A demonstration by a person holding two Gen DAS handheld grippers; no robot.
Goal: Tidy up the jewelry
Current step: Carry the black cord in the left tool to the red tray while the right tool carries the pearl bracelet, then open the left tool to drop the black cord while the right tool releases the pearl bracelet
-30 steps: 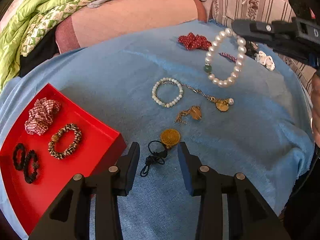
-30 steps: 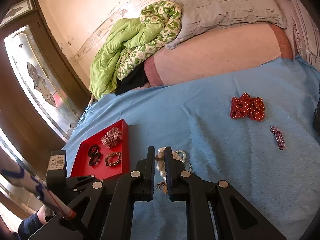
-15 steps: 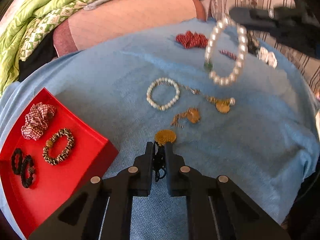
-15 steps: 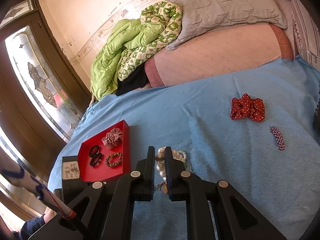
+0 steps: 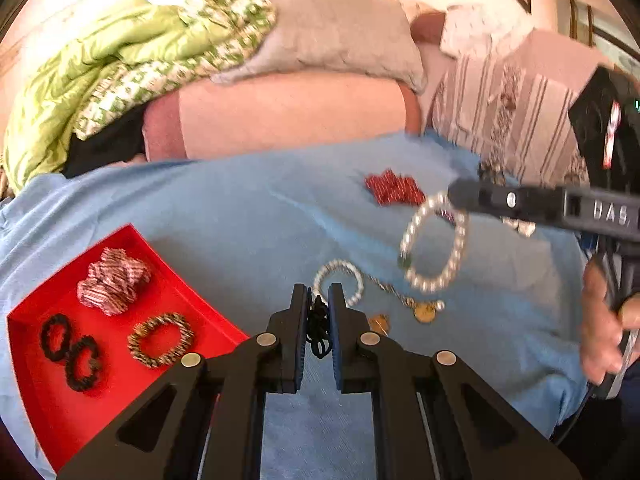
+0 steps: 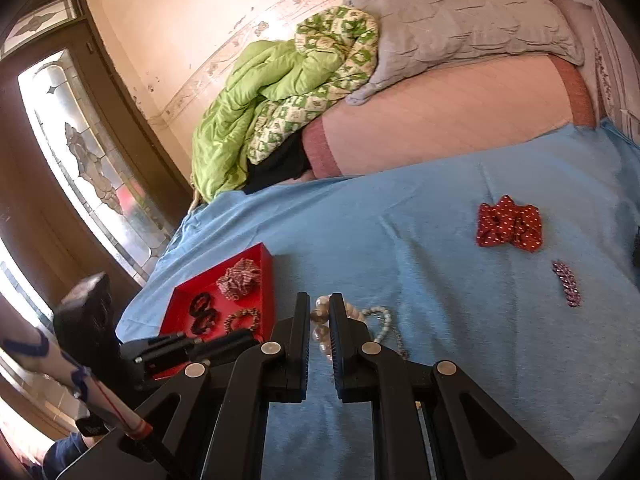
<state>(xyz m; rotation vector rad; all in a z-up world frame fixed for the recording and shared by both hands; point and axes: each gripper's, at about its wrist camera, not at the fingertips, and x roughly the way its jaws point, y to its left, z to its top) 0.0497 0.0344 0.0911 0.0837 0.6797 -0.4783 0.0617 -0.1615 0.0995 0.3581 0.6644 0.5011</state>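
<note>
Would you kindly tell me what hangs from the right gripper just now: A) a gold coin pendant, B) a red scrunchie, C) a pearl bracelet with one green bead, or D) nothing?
C: the pearl bracelet dangles from the right gripper above the blue cloth.

green quilt (image 6: 280, 92), grey pillow (image 6: 460, 20), stained-glass door (image 6: 80, 152), blue bedsheet (image 6: 440, 360)

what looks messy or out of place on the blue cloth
A thin chain lies over the small pearl bracelet, ending at gold pendants, so they look tangled. Nothing looks broken or spilled.
</note>
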